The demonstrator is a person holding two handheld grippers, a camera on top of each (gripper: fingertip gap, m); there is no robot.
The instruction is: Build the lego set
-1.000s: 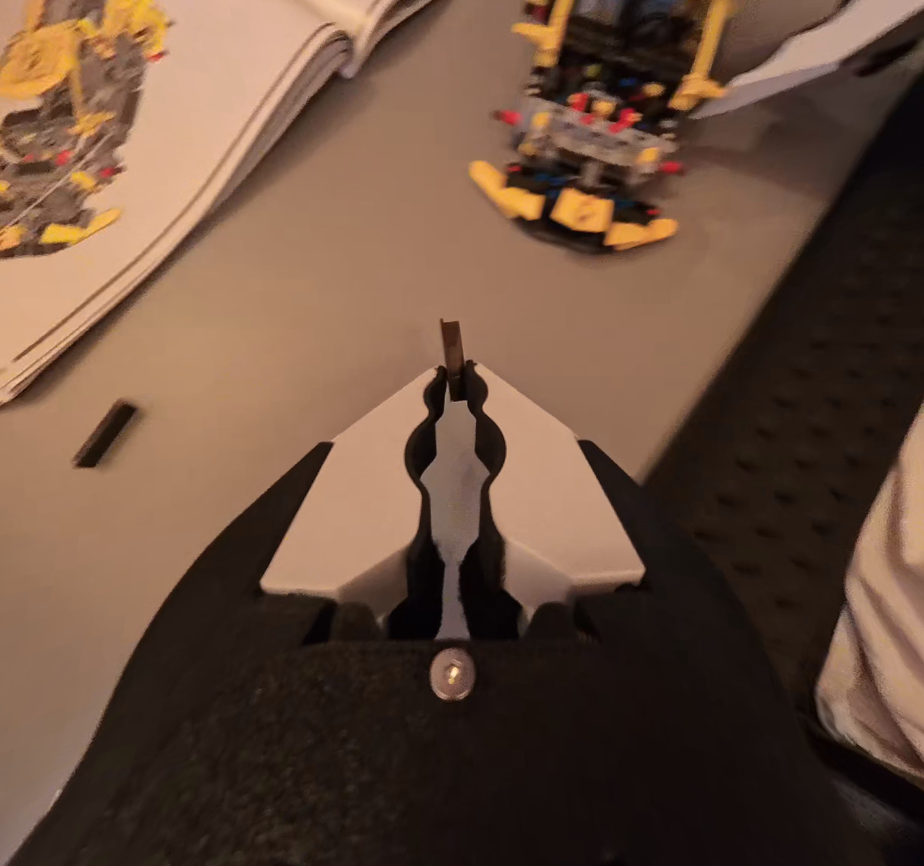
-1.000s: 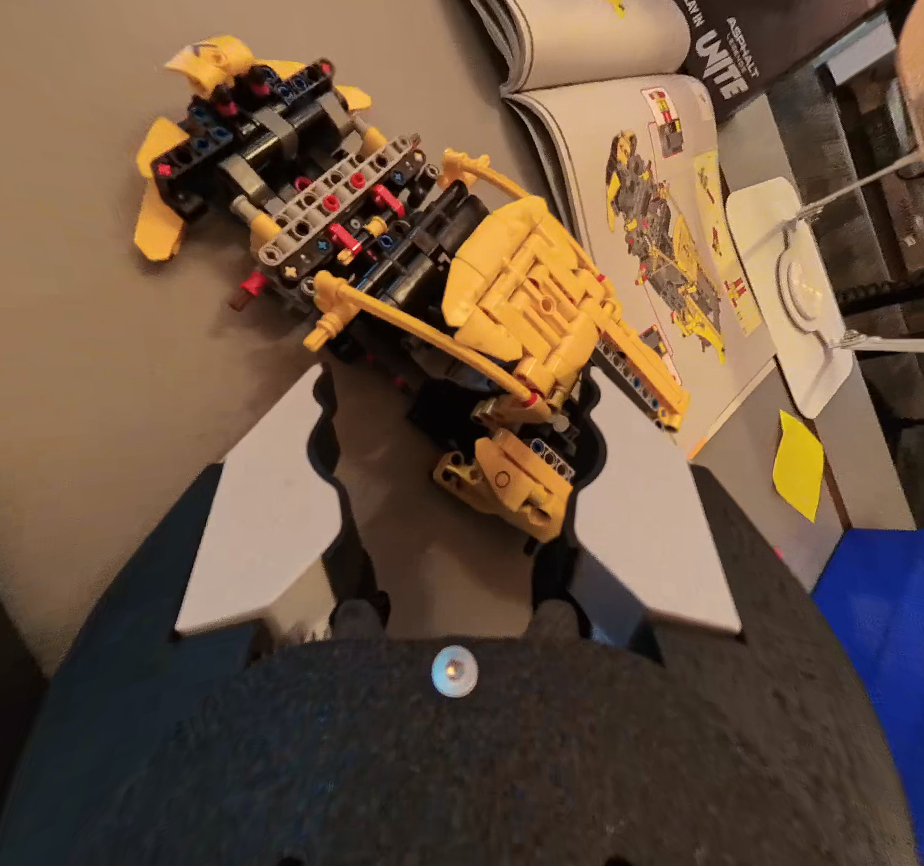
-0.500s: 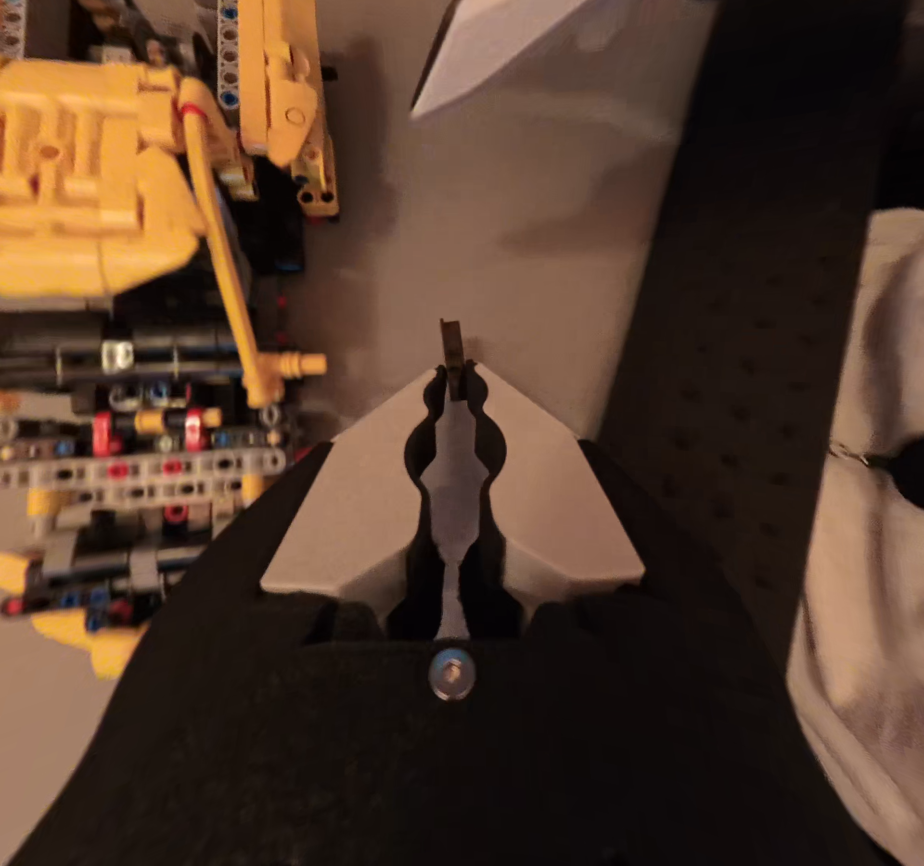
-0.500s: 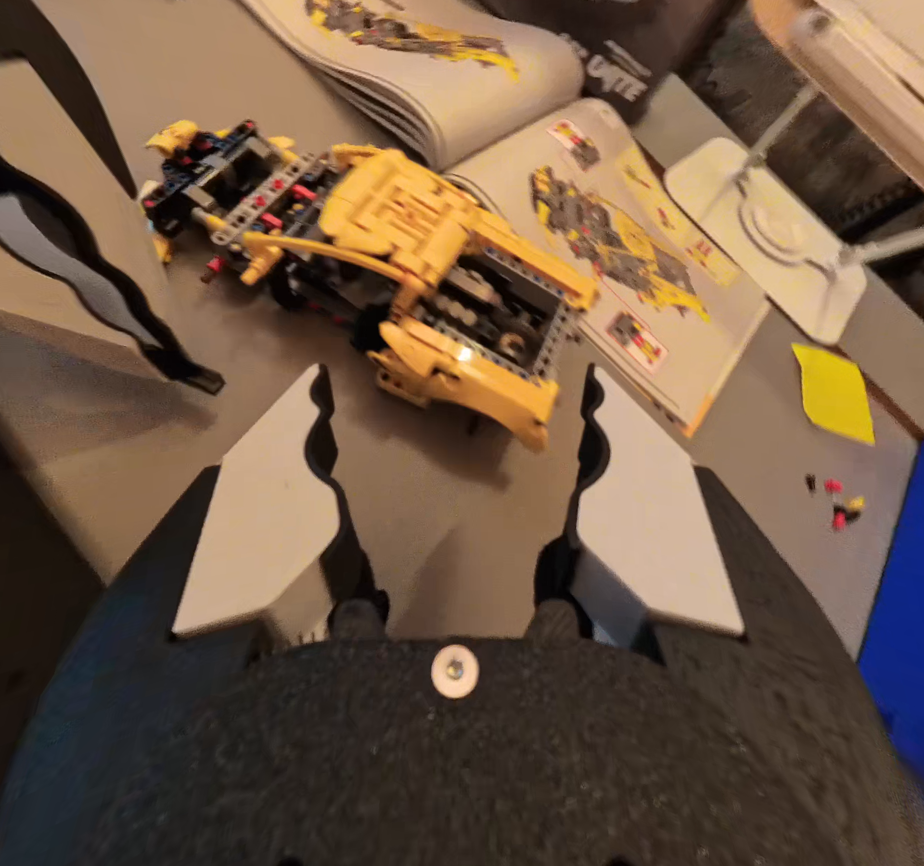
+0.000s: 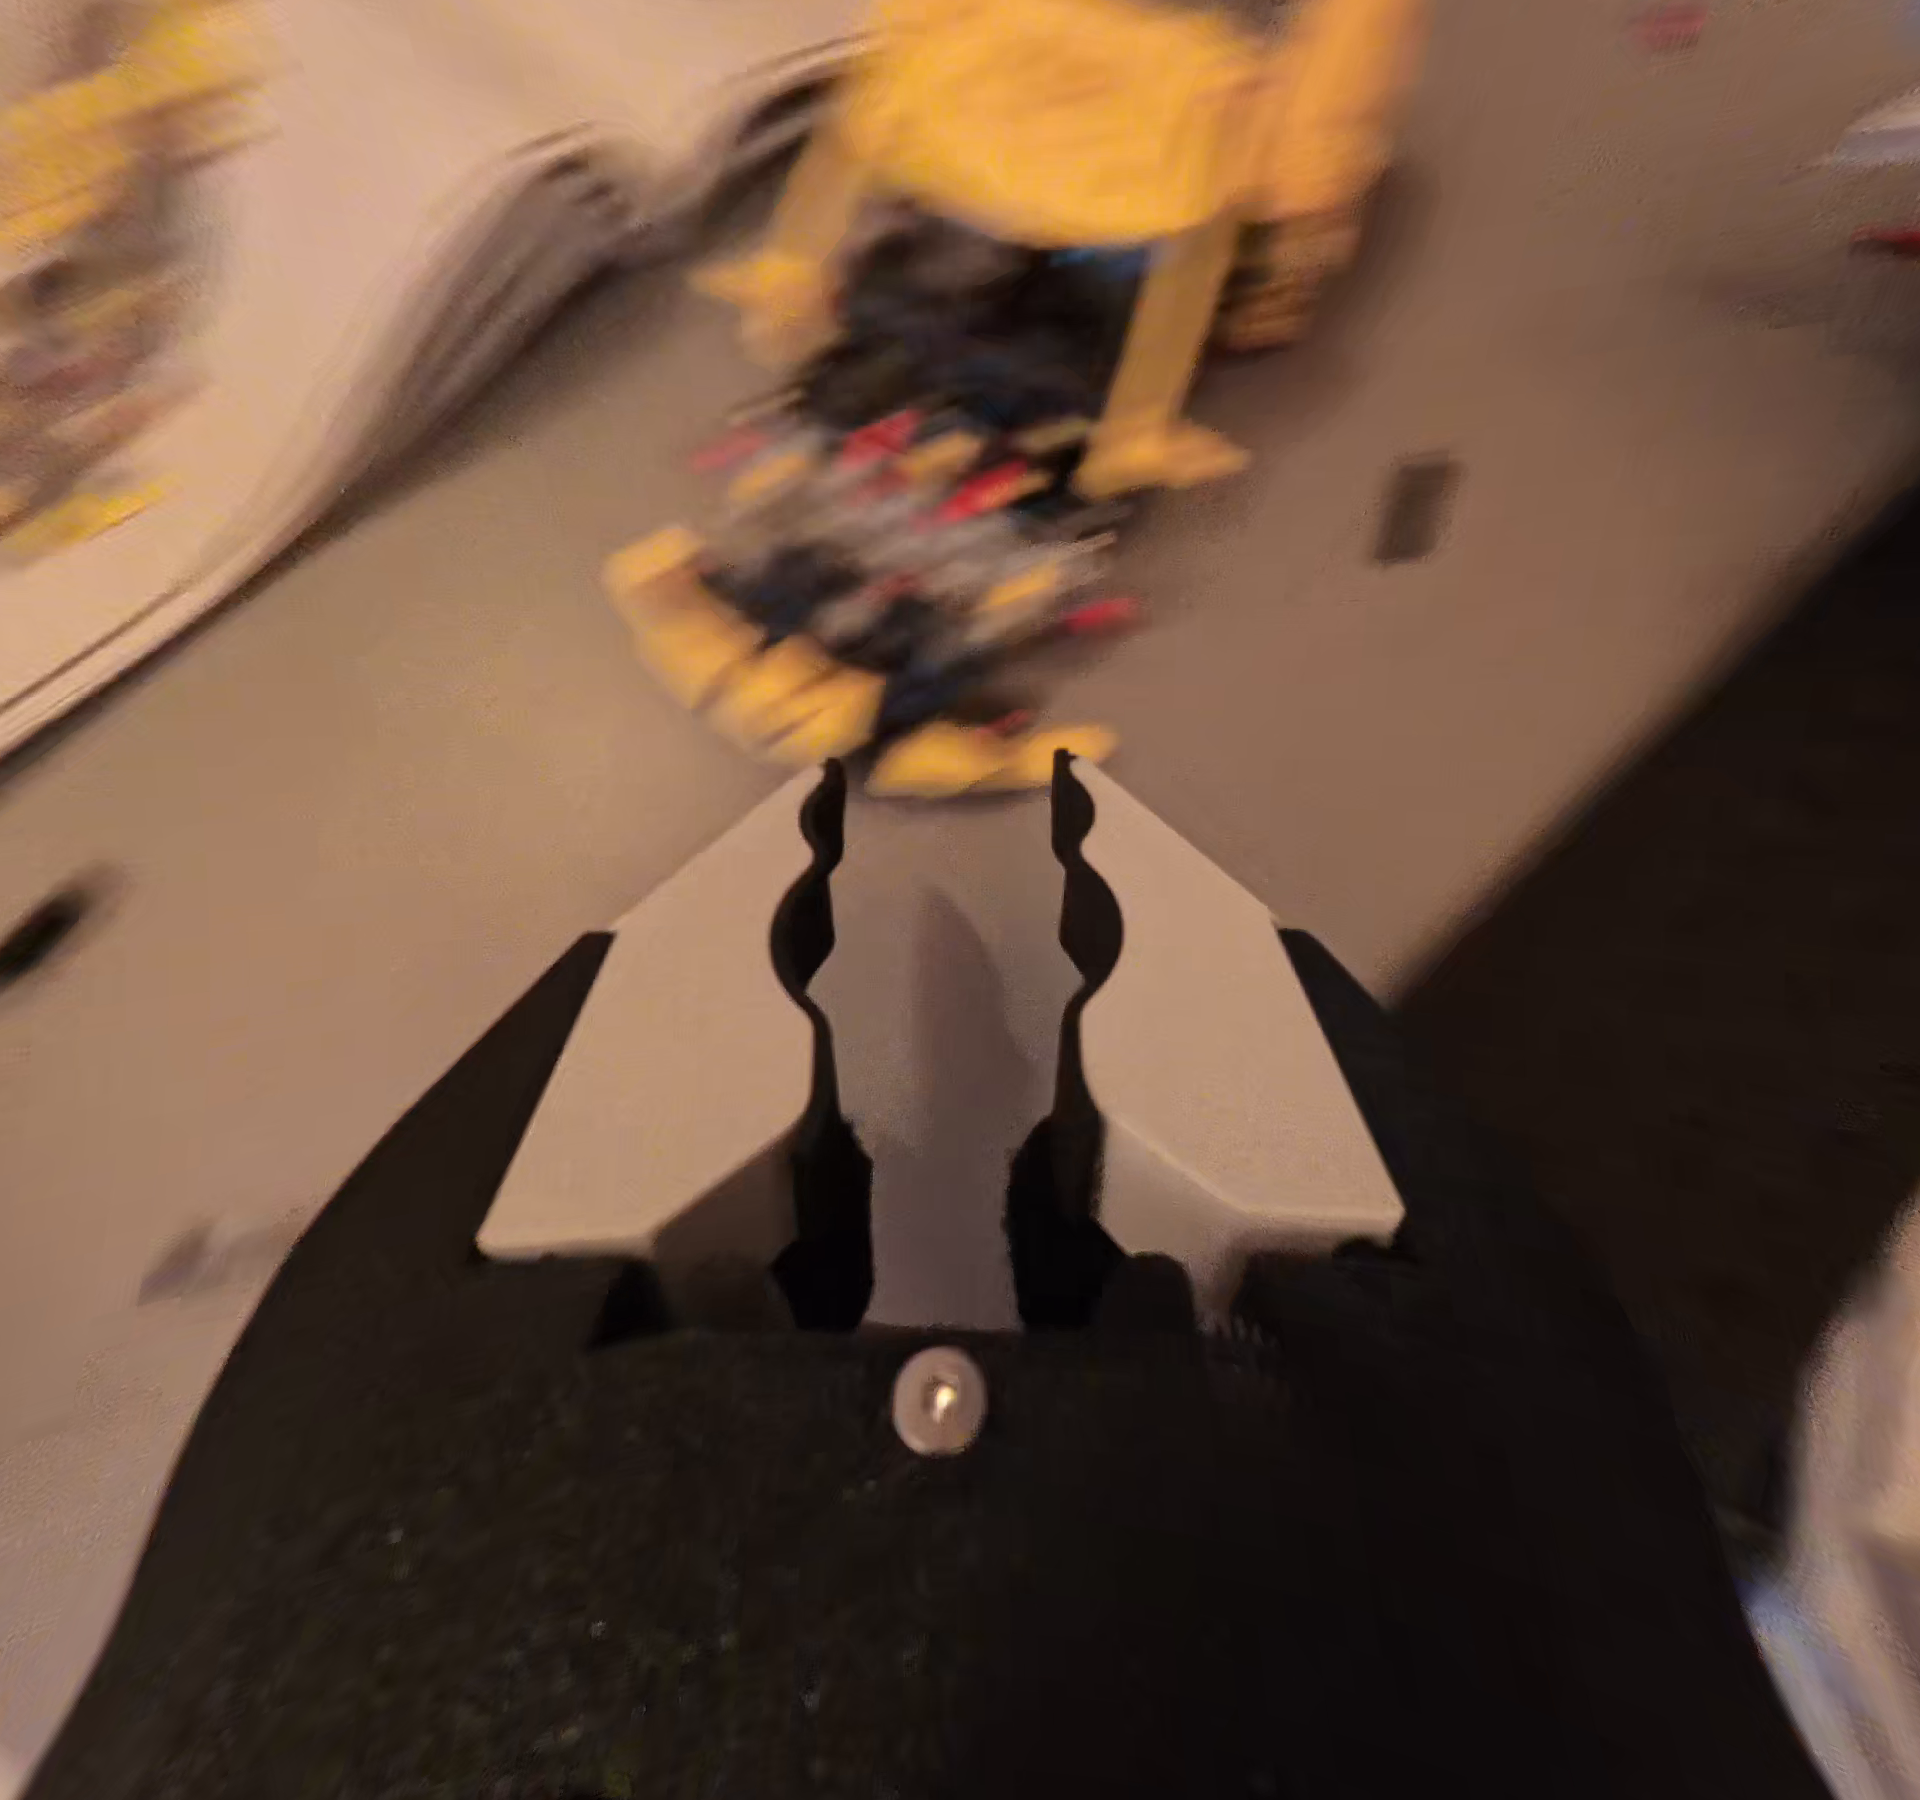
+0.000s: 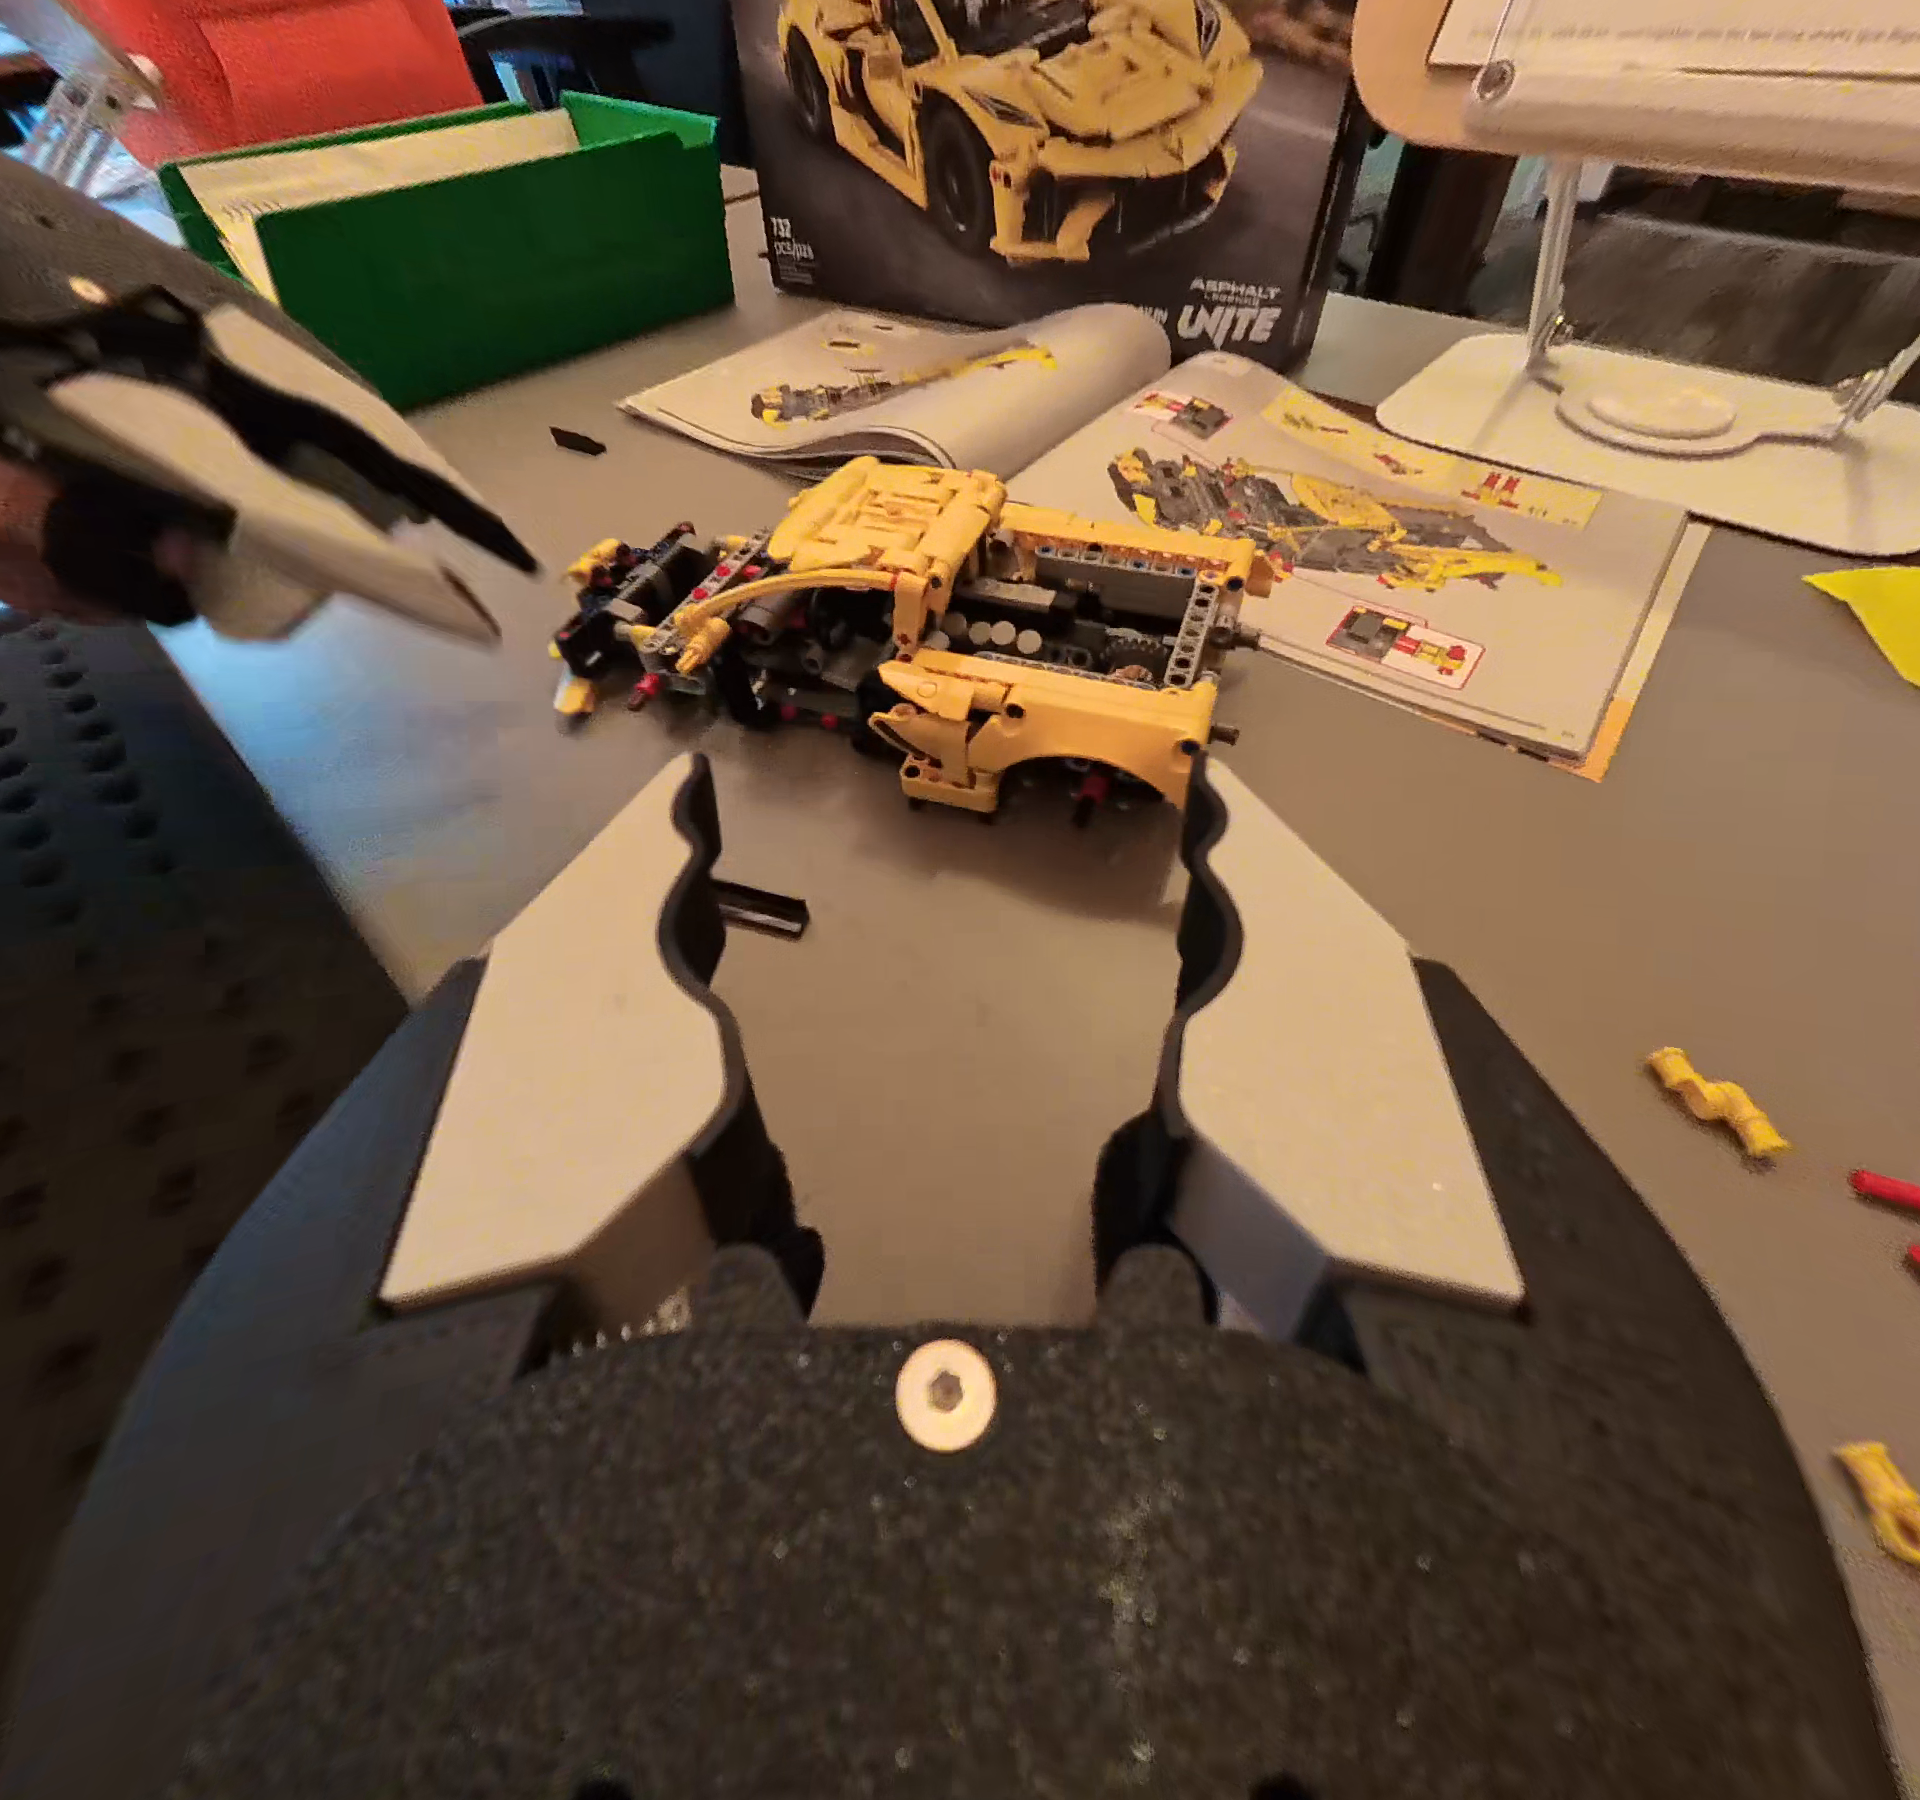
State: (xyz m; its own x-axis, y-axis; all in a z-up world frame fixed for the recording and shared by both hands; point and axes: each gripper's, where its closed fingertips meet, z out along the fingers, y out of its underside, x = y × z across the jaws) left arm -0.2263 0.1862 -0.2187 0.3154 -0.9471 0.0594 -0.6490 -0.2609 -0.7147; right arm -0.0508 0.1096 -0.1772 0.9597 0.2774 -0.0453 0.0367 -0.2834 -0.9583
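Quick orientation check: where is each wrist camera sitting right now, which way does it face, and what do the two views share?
Left wrist view: sits behind the open left gripper, looking down along its fingers at the blurred front of the yellow car model on the grey table; pale clothing at right.

Right wrist view: sits behind the open right gripper, facing the model's side, the manual and the box; the left gripper enters from the left.

Shared: model, manual, table, small black piece.
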